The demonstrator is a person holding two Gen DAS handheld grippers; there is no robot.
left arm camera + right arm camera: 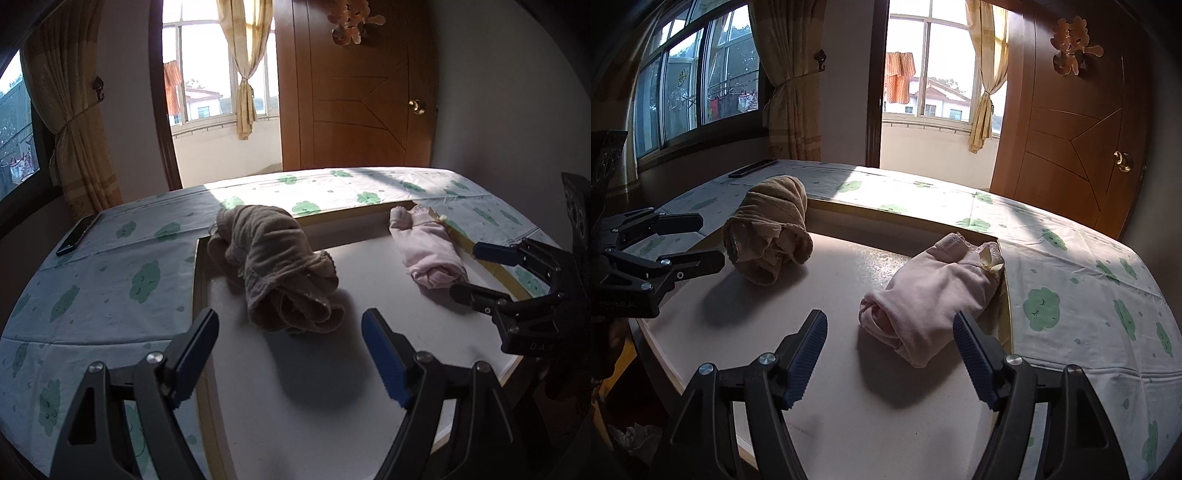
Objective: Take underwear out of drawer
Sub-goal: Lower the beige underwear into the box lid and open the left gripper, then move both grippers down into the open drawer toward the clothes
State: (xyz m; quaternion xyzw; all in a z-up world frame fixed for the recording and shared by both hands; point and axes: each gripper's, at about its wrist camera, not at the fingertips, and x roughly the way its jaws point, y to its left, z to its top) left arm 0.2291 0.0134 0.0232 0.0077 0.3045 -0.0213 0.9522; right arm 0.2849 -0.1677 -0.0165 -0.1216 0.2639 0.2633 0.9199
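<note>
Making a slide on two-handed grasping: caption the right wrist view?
Open right gripper approaches pink underwear in the drawer; left gripper nears the brown pair.

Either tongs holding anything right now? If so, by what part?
Nothing held. Left tongs stand open short of the brown underwear; right tongs stand open around the near end of the pink underwear, pads not pressing.

drawer floor (849,369) bare between bundles | brown underwear (277,269) left | pink underwear (931,295) against right wall
</note>
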